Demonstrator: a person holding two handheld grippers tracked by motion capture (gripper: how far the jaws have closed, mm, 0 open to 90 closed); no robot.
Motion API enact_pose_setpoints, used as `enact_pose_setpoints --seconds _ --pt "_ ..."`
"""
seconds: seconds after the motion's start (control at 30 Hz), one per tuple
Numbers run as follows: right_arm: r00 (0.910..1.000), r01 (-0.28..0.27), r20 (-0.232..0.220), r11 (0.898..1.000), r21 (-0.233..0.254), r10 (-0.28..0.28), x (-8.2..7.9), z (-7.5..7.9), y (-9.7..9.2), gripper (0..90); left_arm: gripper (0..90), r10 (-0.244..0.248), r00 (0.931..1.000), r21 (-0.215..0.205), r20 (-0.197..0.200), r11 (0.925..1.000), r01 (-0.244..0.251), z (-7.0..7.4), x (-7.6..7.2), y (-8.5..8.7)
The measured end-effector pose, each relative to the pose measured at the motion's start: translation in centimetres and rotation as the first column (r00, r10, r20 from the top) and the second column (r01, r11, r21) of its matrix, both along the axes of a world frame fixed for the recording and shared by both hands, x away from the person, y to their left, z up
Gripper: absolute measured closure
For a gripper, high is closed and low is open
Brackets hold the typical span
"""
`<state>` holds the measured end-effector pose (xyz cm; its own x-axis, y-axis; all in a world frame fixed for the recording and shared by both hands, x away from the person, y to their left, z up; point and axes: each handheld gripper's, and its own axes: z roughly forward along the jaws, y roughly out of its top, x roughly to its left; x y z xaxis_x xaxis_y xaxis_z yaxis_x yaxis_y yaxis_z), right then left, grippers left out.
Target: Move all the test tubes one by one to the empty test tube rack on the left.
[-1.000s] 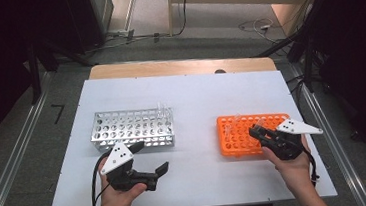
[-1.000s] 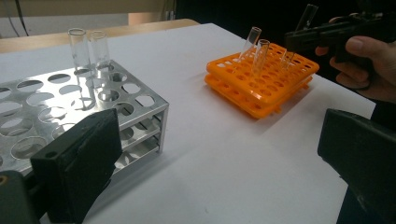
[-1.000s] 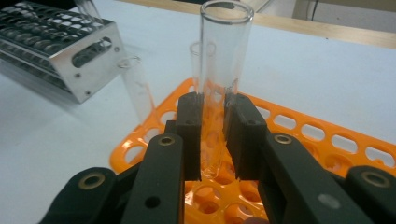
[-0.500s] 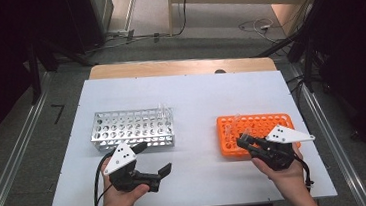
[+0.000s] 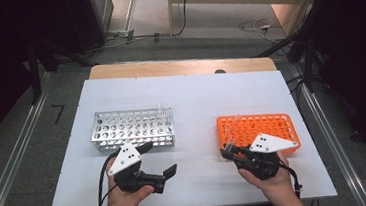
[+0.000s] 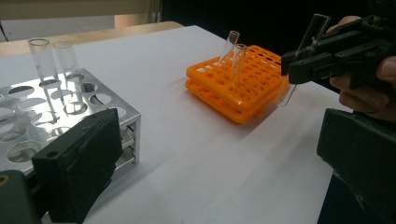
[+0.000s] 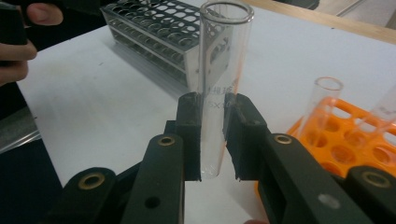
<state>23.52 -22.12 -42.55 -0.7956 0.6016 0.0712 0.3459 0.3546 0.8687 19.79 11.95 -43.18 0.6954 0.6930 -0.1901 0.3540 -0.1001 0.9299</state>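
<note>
One clear glass tube (image 7: 219, 84), upright, open-topped

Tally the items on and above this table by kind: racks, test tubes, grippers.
Racks: 2, metal rack and orange rack
Test tubes: 5, two in the metal rack, two in the orange rack, one clamped in the right gripper
Grippers: 2, including the left gripper
Total: 9

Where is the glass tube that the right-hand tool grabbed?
The glass tube stands upright, clamped in the right gripper, just off the orange rack at the table's right.
</note>
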Motion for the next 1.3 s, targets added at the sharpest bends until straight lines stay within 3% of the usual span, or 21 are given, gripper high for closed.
enact_pose_setpoints --seconds 0.6,0.87,1.1,1.3 --pt "0.9936 -0.110 -0.027 0.994 -0.013 0.110 -1.2 -1.0 3.5 73.8 2.0 -0.061 0.9981 -0.016 0.001 0.9980 0.061 0.4 -0.1 -2.1" --pt "0.9887 -0.147 -0.033 0.989 -0.029 0.146 -1.7 -1.5 5.0 73.8 6.8 -0.106 0.9944 -0.021 -0.005 0.9942 0.105 0.4 -0.3 -3.3" --pt "0.9846 -0.173 -0.033 0.984 -0.038 0.172 -2.0 -1.8 5.9 73.8 19.9 -0.107 0.9942 0.010 -0.009 0.9942 0.107 0.4 -0.6 -4.6" --pt "0.9820 -0.187 -0.035 0.981 -0.042 0.186 -2.3 -1.9 6.5 73.8 38.7 -0.111 0.9938 0.033 0.006 0.9933 0.111 0.4 -0.9 -5.5"
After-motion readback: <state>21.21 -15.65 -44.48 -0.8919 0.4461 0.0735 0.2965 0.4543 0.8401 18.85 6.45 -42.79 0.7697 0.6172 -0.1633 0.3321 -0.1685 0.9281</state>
